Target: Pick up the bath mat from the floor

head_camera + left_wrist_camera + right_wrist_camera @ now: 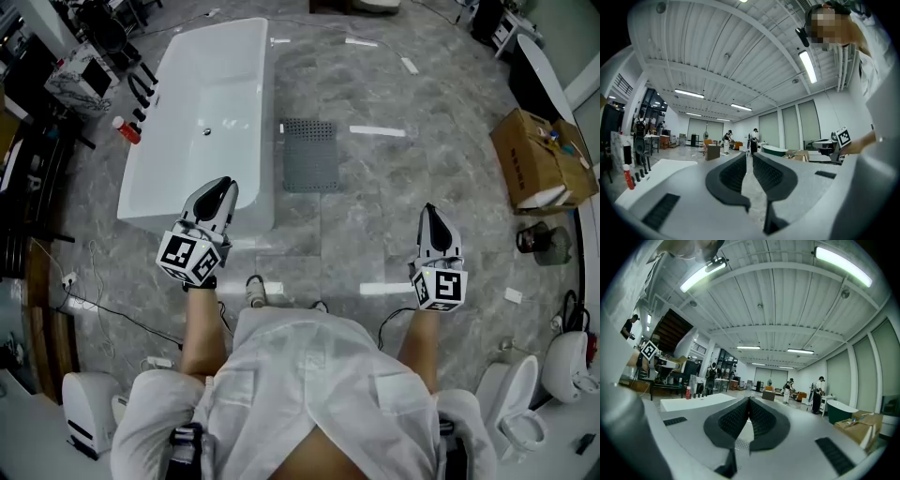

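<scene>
A grey perforated bath mat (310,154) lies flat on the marble floor, just right of the white bathtub (207,112). My left gripper (223,190) is held level over the tub's near end, shut with nothing between its jaws (749,161). My right gripper (432,214) hovers level over bare floor, well to the right of the mat and nearer to me, also shut and empty (749,403). Neither gripper touches the mat. The mat does not show in either gripper view.
A red-capped bottle (127,129) and dark bottles stand left of the tub. An open cardboard box (542,159) sits at the far right. Toilets (525,408) stand near my feet on both sides. Cables (103,305) trail on the floor at left. People stand far across the hall (819,392).
</scene>
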A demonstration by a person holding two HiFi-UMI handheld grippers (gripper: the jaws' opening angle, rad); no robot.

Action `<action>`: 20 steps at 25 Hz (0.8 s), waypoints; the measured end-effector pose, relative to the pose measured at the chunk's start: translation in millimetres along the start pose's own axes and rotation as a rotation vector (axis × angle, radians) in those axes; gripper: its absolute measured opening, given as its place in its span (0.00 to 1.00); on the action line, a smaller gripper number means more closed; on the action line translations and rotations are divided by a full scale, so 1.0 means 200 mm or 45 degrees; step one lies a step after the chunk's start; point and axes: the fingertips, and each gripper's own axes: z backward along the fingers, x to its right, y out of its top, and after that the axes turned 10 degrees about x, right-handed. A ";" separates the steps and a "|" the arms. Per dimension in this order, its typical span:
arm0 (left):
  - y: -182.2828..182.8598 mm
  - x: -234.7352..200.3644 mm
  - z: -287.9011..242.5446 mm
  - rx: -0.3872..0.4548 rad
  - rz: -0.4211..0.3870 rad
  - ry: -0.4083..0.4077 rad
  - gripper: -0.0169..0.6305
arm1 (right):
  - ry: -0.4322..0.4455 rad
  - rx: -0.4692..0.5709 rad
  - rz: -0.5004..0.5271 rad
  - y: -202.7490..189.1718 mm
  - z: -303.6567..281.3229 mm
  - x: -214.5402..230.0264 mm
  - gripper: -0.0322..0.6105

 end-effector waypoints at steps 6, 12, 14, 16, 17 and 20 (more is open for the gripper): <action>-0.01 0.00 0.02 -0.013 0.005 0.008 0.11 | 0.005 -0.008 0.004 0.00 0.00 -0.01 0.09; -0.03 0.03 0.01 -0.025 0.004 -0.010 0.11 | 0.013 0.036 -0.021 0.00 0.01 0.00 0.09; -0.04 0.04 0.01 -0.030 0.000 -0.017 0.11 | 0.021 0.053 -0.042 0.00 0.03 0.00 0.10; -0.04 0.06 0.01 -0.037 -0.004 -0.021 0.11 | 0.028 0.048 -0.038 0.00 0.04 0.00 0.10; -0.04 0.07 0.01 -0.040 -0.007 -0.022 0.11 | 0.033 0.041 -0.034 -0.01 0.05 0.01 0.10; -0.04 0.09 0.00 -0.046 -0.011 -0.028 0.11 | 0.039 0.030 -0.039 -0.03 0.08 0.02 0.10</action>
